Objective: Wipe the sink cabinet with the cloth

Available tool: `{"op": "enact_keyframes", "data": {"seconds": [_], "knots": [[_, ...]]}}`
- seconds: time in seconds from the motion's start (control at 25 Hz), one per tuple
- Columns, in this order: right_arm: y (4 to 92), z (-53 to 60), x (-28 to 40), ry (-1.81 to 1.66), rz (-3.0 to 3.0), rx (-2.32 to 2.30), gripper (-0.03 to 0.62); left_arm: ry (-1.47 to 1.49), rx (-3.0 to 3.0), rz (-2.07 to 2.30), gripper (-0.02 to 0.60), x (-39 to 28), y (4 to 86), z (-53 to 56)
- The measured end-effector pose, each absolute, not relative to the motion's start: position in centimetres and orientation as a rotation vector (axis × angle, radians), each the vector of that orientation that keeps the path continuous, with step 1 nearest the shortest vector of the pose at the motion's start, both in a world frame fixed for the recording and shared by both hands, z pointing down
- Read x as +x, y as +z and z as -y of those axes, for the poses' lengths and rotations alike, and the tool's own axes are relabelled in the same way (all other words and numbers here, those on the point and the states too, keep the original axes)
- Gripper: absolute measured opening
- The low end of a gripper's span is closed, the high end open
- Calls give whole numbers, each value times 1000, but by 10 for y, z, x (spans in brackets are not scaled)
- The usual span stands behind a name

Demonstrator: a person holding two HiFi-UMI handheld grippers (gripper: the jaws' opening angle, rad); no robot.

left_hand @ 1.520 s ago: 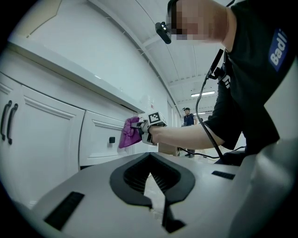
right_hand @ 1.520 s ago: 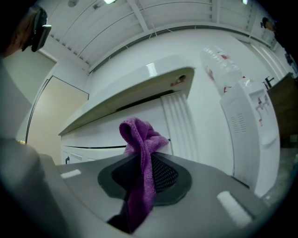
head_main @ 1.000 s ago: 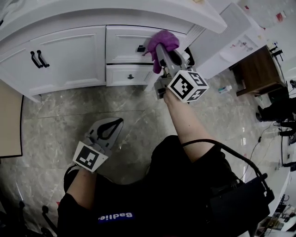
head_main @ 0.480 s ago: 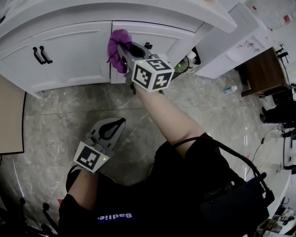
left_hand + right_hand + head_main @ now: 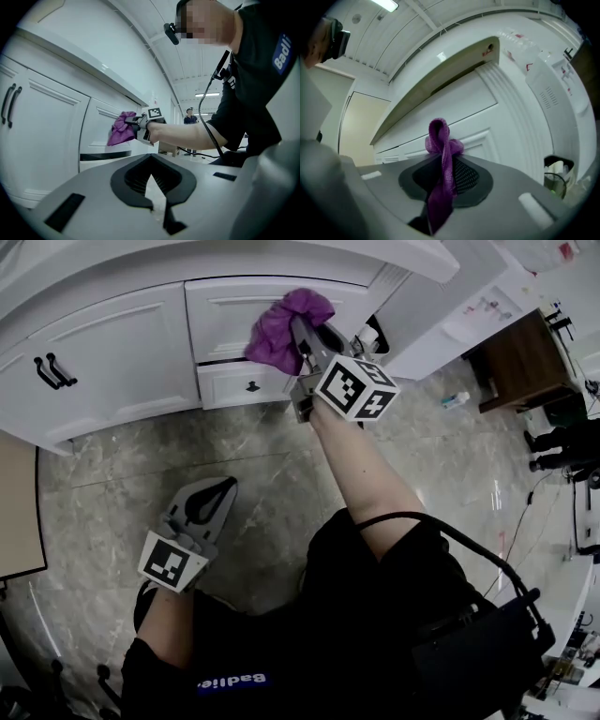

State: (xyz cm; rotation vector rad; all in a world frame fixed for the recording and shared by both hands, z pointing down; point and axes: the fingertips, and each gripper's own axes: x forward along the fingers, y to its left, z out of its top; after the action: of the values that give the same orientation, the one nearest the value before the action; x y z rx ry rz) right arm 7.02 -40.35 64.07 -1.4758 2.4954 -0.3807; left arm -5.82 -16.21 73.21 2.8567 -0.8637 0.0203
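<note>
A crumpled purple cloth [image 5: 279, 329], soft and loosely woven, is pinched between the closed jaws of the right gripper [image 5: 300, 338]. It is pressed against a drawer front [image 5: 225, 307] of the glossy white panelled sink cabinet [image 5: 122, 352]. The left gripper [image 5: 217, 491] hangs low over the grey marbled floor [image 5: 103, 474], its ribbed black jaws closed on nothing.

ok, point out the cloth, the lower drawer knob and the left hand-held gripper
cloth [image 5: 272, 334], head view, bunched middle.
lower drawer knob [image 5: 251, 386], head view, knob centre.
left hand-held gripper [image 5: 225, 486], head view, between its closed fingertips.
</note>
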Motion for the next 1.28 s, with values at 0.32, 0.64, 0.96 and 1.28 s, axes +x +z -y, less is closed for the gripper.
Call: {"op": "enact_keyframes", "data": {"seconds": [0.32,0.64,0.96,1.28], "knots": [[652,406,176,-338,-2345,-1724,57,32,2856,867,0,-60,733,160],[676,377,185,-382,-2234,-1698,57,34,2854,880,0,-66,730,156],[688,354,29,-385,-2546,-1362,57,20,2854,891,0,-69,723,149],[731,362,-86,-367,-2800,-1186,57,42,2851,919,0,-75,722,141]]}}
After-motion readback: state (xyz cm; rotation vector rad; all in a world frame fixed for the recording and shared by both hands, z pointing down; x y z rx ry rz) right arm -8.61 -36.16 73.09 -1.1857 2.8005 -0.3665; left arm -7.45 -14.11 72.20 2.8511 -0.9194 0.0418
